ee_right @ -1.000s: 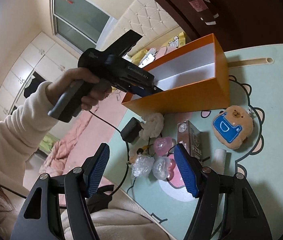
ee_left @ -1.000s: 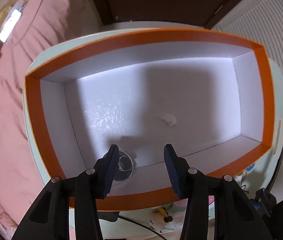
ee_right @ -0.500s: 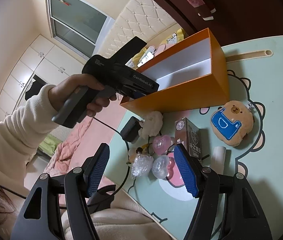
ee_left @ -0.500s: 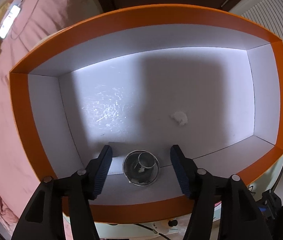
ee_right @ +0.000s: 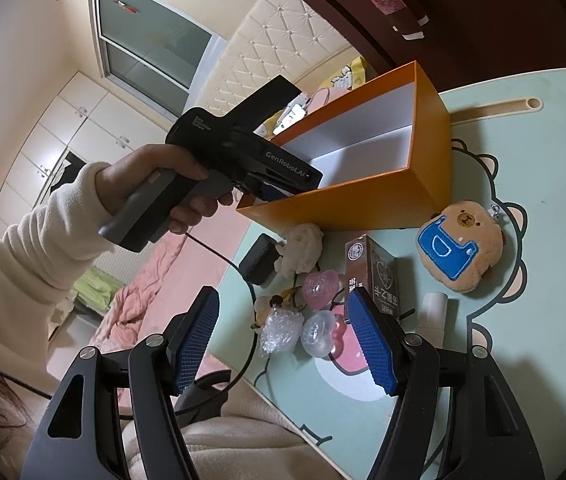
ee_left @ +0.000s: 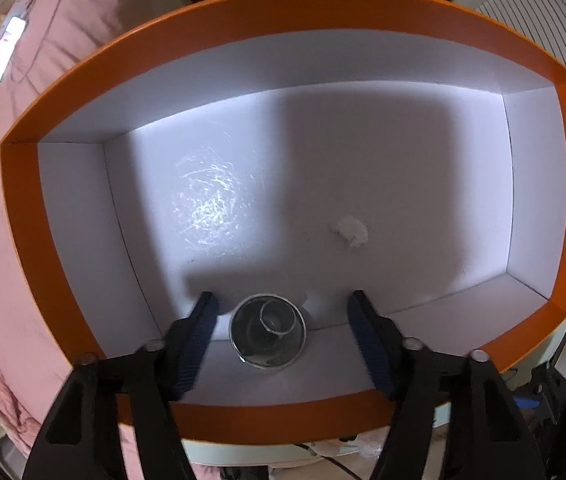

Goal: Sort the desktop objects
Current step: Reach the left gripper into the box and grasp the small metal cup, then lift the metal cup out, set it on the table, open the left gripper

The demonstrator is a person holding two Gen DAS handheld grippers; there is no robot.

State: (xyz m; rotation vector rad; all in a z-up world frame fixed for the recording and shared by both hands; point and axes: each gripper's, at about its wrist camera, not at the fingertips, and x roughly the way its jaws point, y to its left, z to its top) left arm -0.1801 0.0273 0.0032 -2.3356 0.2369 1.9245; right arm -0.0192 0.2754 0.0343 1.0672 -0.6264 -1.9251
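The left wrist view looks straight down into an orange box [ee_left: 23, 216] with a white inside. A small clear glass jar [ee_left: 267, 332] lies on its floor by the near wall. My left gripper [ee_left: 281, 296] hangs over the jar with its jaws closing. The jar sits between the pads, and a gap shows on both sides. In the right wrist view a hand [ee_right: 155, 184] holds that left gripper's body [ee_right: 243, 152], which dips into the orange box [ee_right: 347, 204] and hides its fingers. My right gripper [ee_right: 283, 294] is open and empty above the table's clutter.
A white scrap [ee_left: 350, 230] lies on the box floor. On the green mat [ee_right: 543, 340] lie a bear plush [ee_right: 459, 246], a brown carton [ee_right: 375, 276], a white fluffy ball [ee_right: 301, 248], a pink case [ee_right: 319, 288], bubble wrap [ee_right: 281, 332], a white tube [ee_right: 435, 312] and a black adapter [ee_right: 259, 260].
The left jaws spread wider, and the jar, earlier behind the left finger, now lies free between them. The box fills more of the left view. The right gripper held still.
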